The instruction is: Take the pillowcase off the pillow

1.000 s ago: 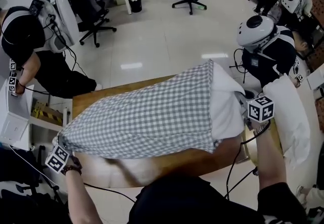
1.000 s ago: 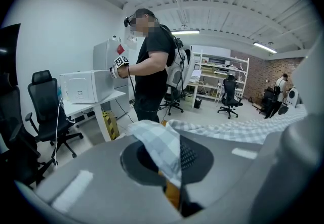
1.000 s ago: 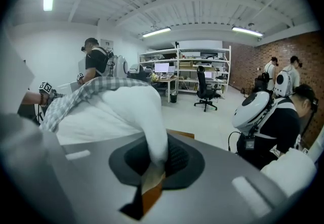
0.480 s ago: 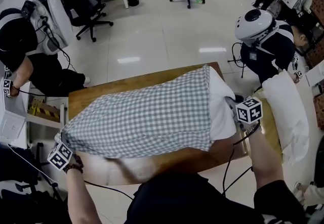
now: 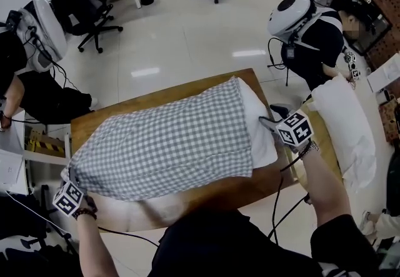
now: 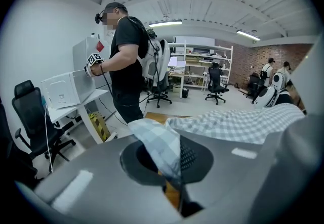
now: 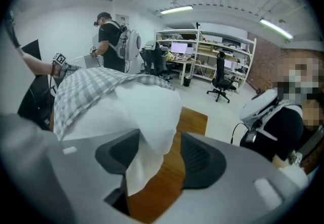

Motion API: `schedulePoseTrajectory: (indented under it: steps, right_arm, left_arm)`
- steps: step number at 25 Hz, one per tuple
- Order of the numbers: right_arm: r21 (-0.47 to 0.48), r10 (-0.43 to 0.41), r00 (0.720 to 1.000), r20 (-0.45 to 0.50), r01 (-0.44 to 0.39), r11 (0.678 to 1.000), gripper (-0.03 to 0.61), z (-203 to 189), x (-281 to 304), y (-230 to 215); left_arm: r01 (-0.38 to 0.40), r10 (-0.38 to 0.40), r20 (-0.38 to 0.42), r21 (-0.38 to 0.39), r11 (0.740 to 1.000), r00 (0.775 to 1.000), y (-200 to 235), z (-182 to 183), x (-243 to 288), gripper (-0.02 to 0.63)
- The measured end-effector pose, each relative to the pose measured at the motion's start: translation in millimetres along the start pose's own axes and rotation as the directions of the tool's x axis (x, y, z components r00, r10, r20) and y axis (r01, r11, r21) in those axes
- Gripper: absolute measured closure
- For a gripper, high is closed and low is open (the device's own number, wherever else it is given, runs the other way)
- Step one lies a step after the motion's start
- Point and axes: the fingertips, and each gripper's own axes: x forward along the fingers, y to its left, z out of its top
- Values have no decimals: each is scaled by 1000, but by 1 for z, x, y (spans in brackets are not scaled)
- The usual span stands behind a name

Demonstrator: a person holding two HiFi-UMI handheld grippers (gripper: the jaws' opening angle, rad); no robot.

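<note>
A pillow in a grey-and-white checked pillowcase (image 5: 169, 144) lies lengthwise on the wooden table (image 5: 206, 191). Its bare white end (image 5: 257, 129) sticks out of the case on the right. My left gripper (image 5: 73, 177) is shut on the case's closed corner (image 6: 159, 142) at the table's left front. My right gripper (image 5: 270, 124) is at the white end. Its jaws have just been opening, and the pillow's corner (image 7: 144, 132) still lies between them: it rests against the left pad, with a gap to the right pad showing the table (image 7: 164, 187).
A second white pillow (image 5: 347, 125) lies on a surface just right of the table. A person with a white helmet (image 5: 294, 16) stands beyond the far right corner, another person (image 5: 25, 50) is at the left, and office chairs (image 5: 81, 10) are behind.
The pillow has come down onto the table with both hands lowering. The right jaws, shut on the white corner before, now stand apart around it. The left grip is unchanged.
</note>
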Motion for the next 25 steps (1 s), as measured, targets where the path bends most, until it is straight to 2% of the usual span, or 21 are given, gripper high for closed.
schedulePoseTrajectory:
  steps: [3,5,6,8,10,12,14,16,20,25]
  right_arm:
    - [-162,39,999,13,-37,986,224,16,-17,9]
    - [-302,91,996,-21,-94,949,133,25,-30,27]
    - [-375,114,992,-56,-126,918,75,29,-35,37]
    - [-520,126,982,-143,-182,834,-8,33,-42,53]
    - [-642,111,969,-221,-231,731,-11,34,-43,66]
    - [-722,99,957,-274,-273,636,-11,29,-38,75]
    - [-764,91,950,-299,-295,574,-11,24,-31,80]
    - [-774,91,942,-322,-317,548,-12,20,-22,85]
    - [-771,89,922,-376,-364,522,-12,4,11,93]
    - [-762,100,910,-401,-393,515,-12,-16,43,90]
  left_arm:
    - [10,-10,-2,7,1000,1000,-5,0,3,606]
    - [15,-15,-1,10,1000,1000,-5,0,5,606]
    - [6,-6,-4,14,1000,1000,-4,0,5,606]
    - [-14,15,-15,24,1000,1000,-3,2,5,606]
    - [-14,14,-18,31,999,1000,-8,5,6,606]
    - [-13,14,-18,38,999,1000,-13,5,5,606]
    - [-9,10,-17,42,999,1000,-19,4,3,606]
    - [-21,22,-22,50,999,1000,-20,5,0,606]
    - [-6,7,-13,49,999,1000,-18,5,2,606]
    - [-25,27,-28,61,998,999,-19,8,4,606]
